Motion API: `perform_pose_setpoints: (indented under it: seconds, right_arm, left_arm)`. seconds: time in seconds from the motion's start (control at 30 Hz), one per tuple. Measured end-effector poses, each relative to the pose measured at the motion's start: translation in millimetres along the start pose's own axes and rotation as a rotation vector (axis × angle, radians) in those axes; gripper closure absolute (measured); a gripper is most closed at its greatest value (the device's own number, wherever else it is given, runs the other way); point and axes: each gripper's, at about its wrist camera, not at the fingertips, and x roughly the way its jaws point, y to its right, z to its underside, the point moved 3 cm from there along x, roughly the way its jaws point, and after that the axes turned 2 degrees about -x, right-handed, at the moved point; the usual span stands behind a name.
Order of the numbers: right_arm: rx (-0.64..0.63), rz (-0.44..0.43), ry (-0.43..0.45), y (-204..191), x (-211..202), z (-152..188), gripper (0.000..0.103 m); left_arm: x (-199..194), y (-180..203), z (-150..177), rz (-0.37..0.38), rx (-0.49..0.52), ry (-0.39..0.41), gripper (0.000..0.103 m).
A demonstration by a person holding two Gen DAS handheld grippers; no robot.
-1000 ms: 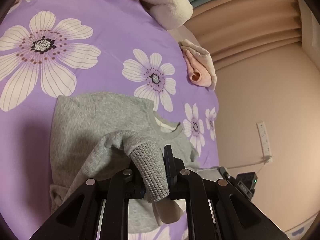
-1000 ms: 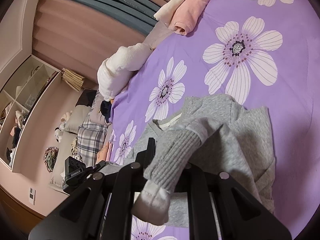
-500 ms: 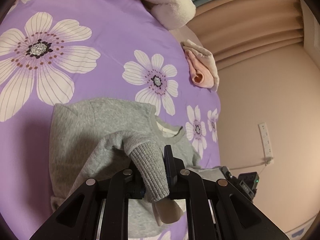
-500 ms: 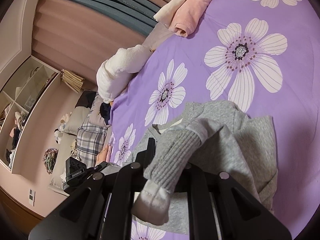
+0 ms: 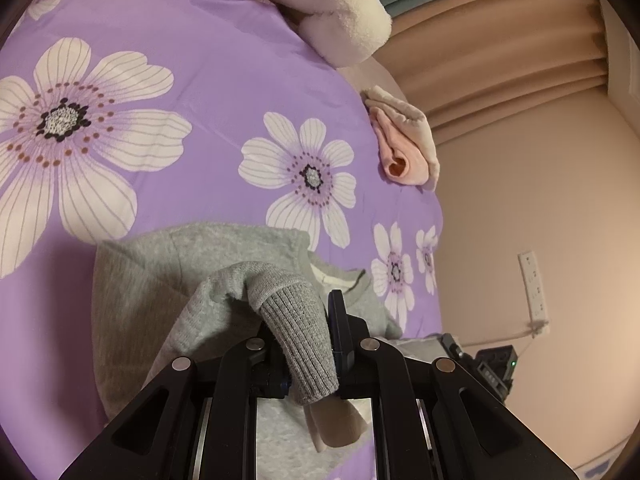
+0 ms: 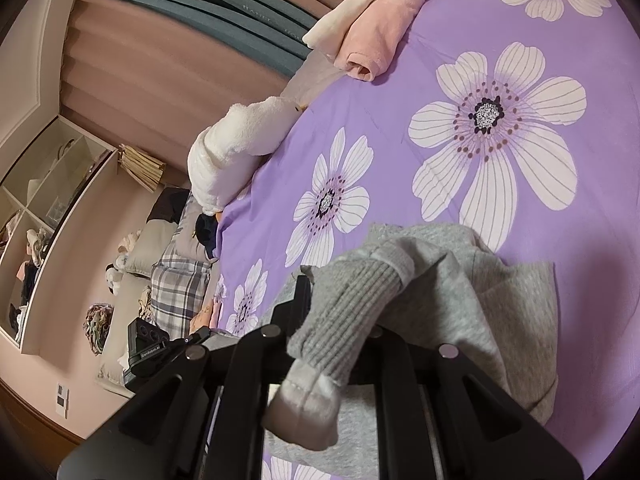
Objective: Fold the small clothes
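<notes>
A small grey sweatshirt (image 5: 208,256) lies on a purple bedspread (image 5: 224,80) printed with white flowers. My left gripper (image 5: 308,332) is shut on the ribbed cuff of one sleeve (image 5: 296,332), lifted and folded over the body; the cuff end hangs back toward the camera. In the right wrist view the same sweatshirt (image 6: 500,312) shows, and my right gripper (image 6: 340,312) is shut on the other ribbed cuff (image 6: 352,304), which droops over the jaws. The neckline (image 5: 340,280) lies between the two views. Most of each gripper's pads are hidden by cloth.
A folded pink and cream garment (image 5: 404,148) sits near the bed's far edge (image 6: 376,32). A fluffy white bundle (image 5: 340,12) lies at the edge too (image 6: 240,148). Beyond the bed are a pink wall with a socket (image 5: 532,280), shelves (image 6: 36,216) and pillows (image 6: 176,284).
Both grippers have drawn back a little with the cuffs, so the flowers and folded garments sit slightly farther up the frames. Both grips are unchanged.
</notes>
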Motion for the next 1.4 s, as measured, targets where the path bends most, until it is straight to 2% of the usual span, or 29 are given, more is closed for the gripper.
perform_pose_setpoints:
  seconds: [0.7, 1.23, 1.4]
  right_arm:
    - [0.008, 0.030, -0.008, 6, 20, -10, 0.090]
    - [0.025, 0.053, -0.029, 15, 32, -12, 0.090]
    - [0.040, 0.057, -0.044, 22, 36, -14, 0.090]
  left_arm:
    - [19, -9, -20, -0.016, -0.021, -0.008, 0.094]
    - [35, -18, -25, -0.052, -0.019, -0.024, 0.094]
    - [42, -21, -24, -0.084, -0.008, -0.034, 0.094]
